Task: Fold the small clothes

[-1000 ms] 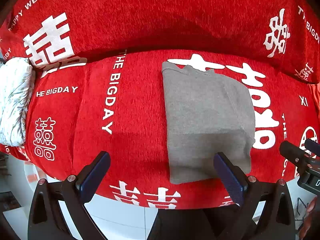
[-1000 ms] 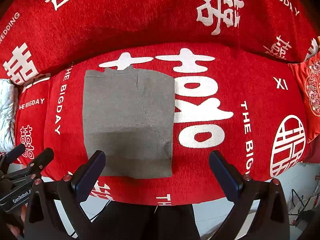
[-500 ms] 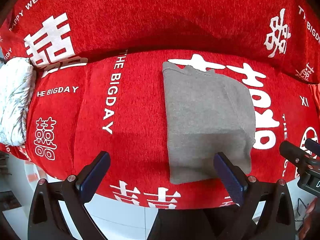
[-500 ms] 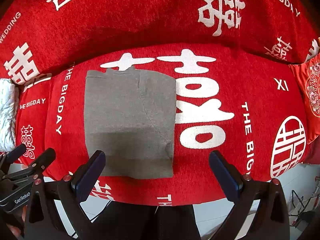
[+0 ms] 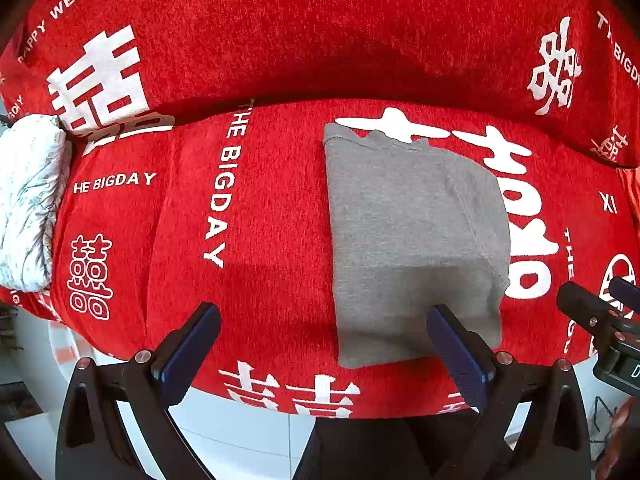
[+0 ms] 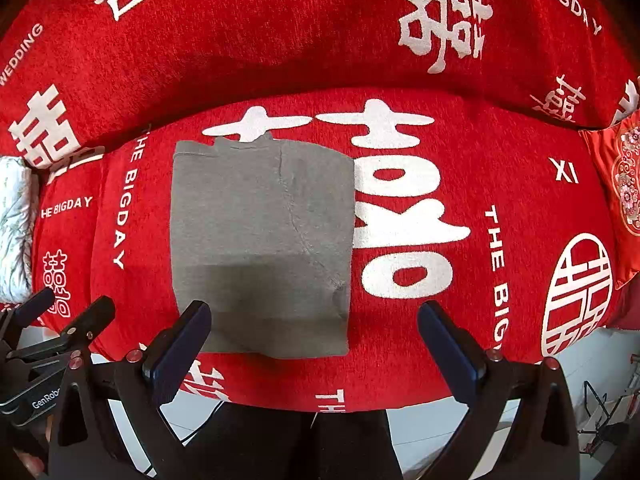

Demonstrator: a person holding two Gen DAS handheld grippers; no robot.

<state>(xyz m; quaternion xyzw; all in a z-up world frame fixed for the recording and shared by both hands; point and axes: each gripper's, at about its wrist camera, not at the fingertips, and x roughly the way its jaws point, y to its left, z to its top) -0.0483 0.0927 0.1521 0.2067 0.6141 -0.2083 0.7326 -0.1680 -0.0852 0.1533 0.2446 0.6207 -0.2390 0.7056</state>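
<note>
A grey garment (image 5: pixel 412 240) (image 6: pixel 260 240) lies flat on the red sofa seat, folded into a tall rectangle. My left gripper (image 5: pixel 324 348) hovers open at the seat's front edge, its right finger (image 5: pixel 456 356) over the garment's near edge and its left finger over bare red cover. My right gripper (image 6: pixel 316 340) also stands open, with its left finger (image 6: pixel 180 352) over the garment's near left corner. Nothing sits between either pair of fingers. Each gripper shows at the edge of the other's view: right gripper (image 5: pixel 600 320), left gripper (image 6: pixel 48 332).
The sofa (image 5: pixel 260 220) wears a red cover printed with white characters and "THE BIGDAY". A white patterned bundle (image 5: pixel 28 200) rests at the seat's left end. A red embroidered cushion (image 6: pixel 620 192) sits at the right end. Pale tiled floor (image 5: pixel 240 428) lies below the seat edge.
</note>
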